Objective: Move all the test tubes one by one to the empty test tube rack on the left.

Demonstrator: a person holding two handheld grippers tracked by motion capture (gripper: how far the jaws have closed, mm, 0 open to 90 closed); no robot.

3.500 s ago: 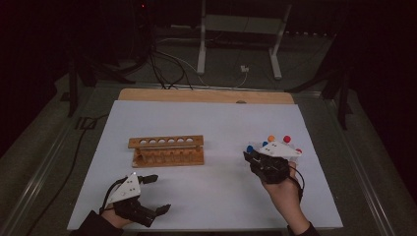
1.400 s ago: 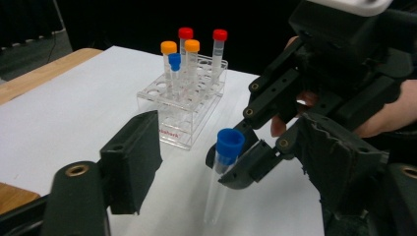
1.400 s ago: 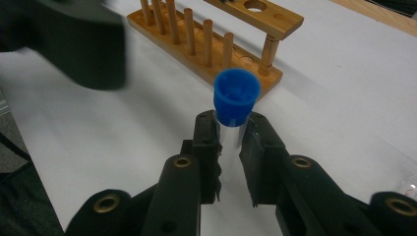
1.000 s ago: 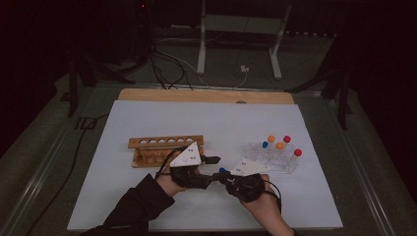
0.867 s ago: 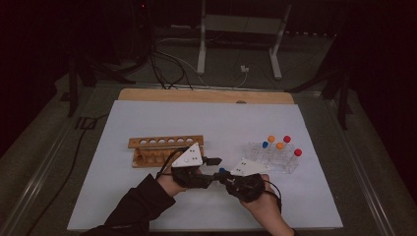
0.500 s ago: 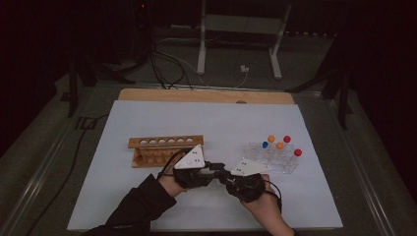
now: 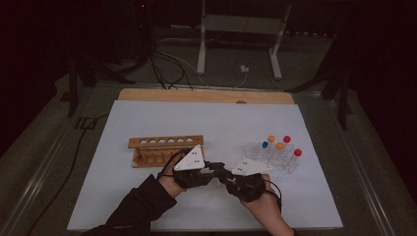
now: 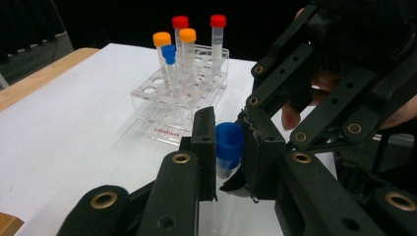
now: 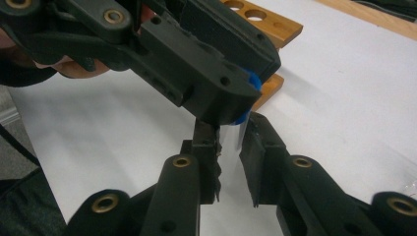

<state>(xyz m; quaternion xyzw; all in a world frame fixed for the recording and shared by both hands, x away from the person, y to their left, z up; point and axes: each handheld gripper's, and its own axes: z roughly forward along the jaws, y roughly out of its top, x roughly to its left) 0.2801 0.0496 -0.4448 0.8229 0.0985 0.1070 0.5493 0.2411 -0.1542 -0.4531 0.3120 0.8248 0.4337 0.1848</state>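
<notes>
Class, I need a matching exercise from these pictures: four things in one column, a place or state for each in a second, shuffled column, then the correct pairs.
Things
1. blue-capped tube
2. wooden rack
3. clear rack
4. left gripper

Places or states
A. holds capped tubes, toward the table's right side
B. shut on the tube's blue cap
C. every hole in its top row is vacant
D. gripped between both grippers, above the white table

Pairs: 1-D, 2-C, 3-A, 4-B

Wooden rack (image 7: 164, 150) left of tube rack (image 7: 275, 158)
</notes>
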